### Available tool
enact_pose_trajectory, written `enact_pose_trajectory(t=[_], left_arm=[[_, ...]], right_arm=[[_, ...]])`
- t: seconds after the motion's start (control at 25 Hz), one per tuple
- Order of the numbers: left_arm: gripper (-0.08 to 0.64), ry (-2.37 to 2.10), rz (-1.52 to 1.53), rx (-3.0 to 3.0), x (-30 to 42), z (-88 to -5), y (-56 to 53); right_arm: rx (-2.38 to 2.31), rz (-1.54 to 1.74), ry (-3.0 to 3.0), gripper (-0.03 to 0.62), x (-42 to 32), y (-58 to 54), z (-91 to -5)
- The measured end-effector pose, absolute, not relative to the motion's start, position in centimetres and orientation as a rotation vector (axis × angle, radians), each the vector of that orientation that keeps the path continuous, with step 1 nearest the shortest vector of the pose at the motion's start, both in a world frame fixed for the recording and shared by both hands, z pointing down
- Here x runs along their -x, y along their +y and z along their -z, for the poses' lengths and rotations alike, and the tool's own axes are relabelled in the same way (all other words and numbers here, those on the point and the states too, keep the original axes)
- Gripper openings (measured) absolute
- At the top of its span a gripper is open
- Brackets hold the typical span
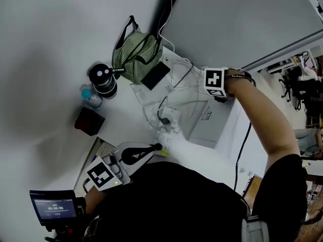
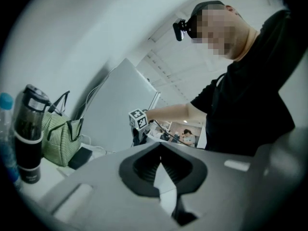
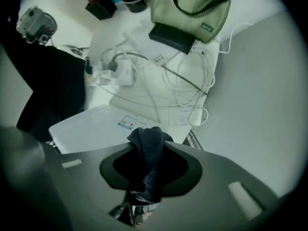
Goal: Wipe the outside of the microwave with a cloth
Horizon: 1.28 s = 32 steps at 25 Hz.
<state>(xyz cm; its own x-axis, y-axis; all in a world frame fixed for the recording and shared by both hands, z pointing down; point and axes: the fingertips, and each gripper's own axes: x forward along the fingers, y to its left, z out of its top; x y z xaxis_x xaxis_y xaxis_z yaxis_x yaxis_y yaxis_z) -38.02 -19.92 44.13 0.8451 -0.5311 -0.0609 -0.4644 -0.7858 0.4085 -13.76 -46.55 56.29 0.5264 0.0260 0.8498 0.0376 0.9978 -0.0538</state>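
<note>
Right gripper [image 3: 148,146] holds the cloth [image 3: 144,174] just over the microwave [image 3: 91,126].

The right jaws are clamped on a bunched fold of the dark cloth, which hangs above the microwave's white top near its back edge. The left gripper [image 2: 161,150] waits in front of the microwave with its jaws closed on nothing. The cloth looks soft, light and limp, so it will likely drag and fold under pressure. Gripping it by the bunch, as here, should leave loose fabric to press flat. The microwave's shell looks hard and smooth, and should not shift under a wipe. Beyond the microwave lie looped cables [image 3: 190,78] and a white adapter [image 3: 124,72] that the cloth could snag. A striped bag [image 3: 192,4] and a black case [image 3: 171,37] sit farther behind, out of the way.
</note>
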Motion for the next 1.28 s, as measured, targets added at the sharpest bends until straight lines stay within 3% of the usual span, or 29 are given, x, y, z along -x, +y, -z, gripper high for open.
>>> enact_pose_trajectory(t=[0.2,0.6,0.76,0.88,1.12,1.28], left_arm=[[0.005,-0.612,0.315,-2.731,36.4,-41.9,-20.6],[0.005,-0.775,0.254,-2.59,39.7,-45.6,-19.0],[0.005,-0.879,0.218,-2.501,41.5,-47.8,-17.9],[0.005,-0.853,0.239,-2.532,41.0,-47.2,-18.1],[0.005,-0.684,0.316,-2.683,38.0,-43.0,-20.2],[0.005,-0.573,0.349,-2.736,36.7,-41.5,-21.1]], right_arm=[[0.061,0.018,-0.95,0.1,11.5,-43.3,-52.3],[0.104,0.006,-0.835,0.094,11.0,-43.0,-70.4],[0.131,-0.02,-0.831,0.095,11.0,-43.1,-73.3],[0.181,-0.014,-0.875,0.098,12.1,-42.2,-70.0],[0.209,-0.021,-1.013,0.1,15.0,-38.3,-54.2],[0.176,-0.024,-0.941,0.1,13.3,-37.2,-53.0]])
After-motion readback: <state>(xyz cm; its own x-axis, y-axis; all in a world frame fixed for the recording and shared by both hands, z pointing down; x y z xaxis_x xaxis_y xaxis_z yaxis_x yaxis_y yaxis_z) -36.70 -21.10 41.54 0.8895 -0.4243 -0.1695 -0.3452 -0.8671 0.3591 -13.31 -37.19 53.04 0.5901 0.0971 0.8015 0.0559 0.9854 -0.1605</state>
